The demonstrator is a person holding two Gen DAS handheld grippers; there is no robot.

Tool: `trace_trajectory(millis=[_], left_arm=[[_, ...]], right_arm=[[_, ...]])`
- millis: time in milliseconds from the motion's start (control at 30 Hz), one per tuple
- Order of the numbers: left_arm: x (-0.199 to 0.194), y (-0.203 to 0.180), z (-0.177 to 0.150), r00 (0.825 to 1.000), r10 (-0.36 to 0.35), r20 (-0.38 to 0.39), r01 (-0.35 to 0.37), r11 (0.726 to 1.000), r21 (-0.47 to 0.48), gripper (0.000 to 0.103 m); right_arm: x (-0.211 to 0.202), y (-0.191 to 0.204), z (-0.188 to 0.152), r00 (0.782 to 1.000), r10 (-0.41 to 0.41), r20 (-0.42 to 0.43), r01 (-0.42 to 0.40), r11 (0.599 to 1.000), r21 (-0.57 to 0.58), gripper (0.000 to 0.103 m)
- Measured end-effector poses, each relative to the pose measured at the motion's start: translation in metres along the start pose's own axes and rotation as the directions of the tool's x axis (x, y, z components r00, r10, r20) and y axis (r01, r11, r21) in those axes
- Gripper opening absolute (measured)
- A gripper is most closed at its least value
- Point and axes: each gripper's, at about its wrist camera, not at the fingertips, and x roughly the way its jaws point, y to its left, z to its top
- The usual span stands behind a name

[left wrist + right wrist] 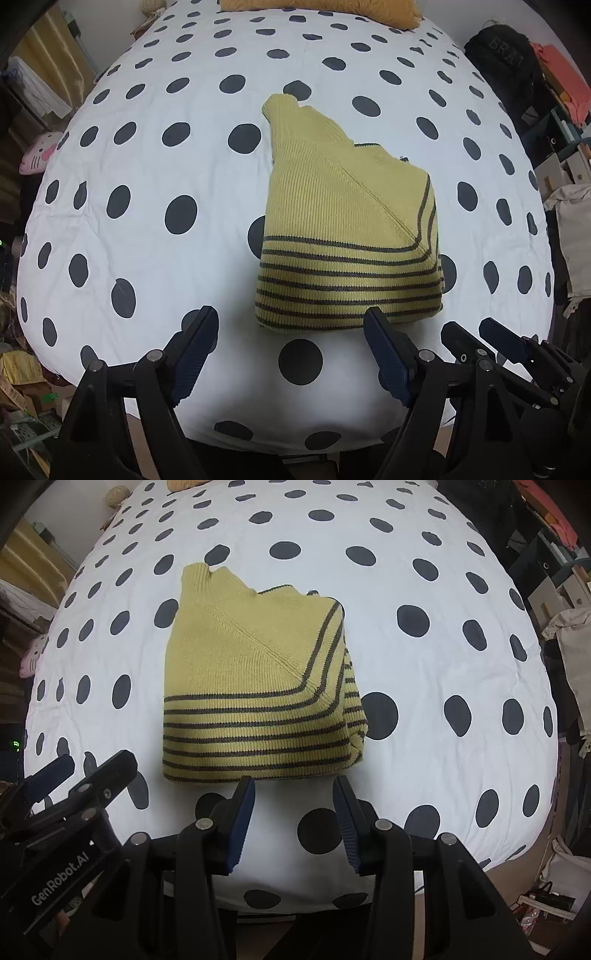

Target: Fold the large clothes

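Left gripper and right gripper share one build — matte black linkage arms with round silver pivot pins; ribbed navy pads line the jaws; white "GenRobot.AI" lettering marks one housing.

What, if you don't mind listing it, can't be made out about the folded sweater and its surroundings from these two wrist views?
- Sweater: its underside and inner folded layers, including any tucked sleeves, are hidden by its own top layer in both views.
- Pillow: cut off by the top edge in the left wrist view.
- Bedspread: its near edge is hidden behind the right gripper and the left gripper.
- Room clutter: darkened and distorted at the fisheye rims.
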Motion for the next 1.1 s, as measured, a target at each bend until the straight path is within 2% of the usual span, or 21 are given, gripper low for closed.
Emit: trace_trajectory(millis=[367,1100], left_arm=[[0.003,0.011,-0.003,1.0,-0.005,-0.02,0.004,0.999,-0.032,0.081],[0.0,0.016,-0.012,0.999,-0.001,-0.034,0.001,1.0,-0.006,0.082]], right_arm=[[-0.008,0.009,-0.002,1.0,-0.021,0.01,0.021,0.999,-0.04,0.048],[-0.017,0.012,-0.016,1.0,-0.021,0.016,0.022,0.999,-0.044,0.054]])
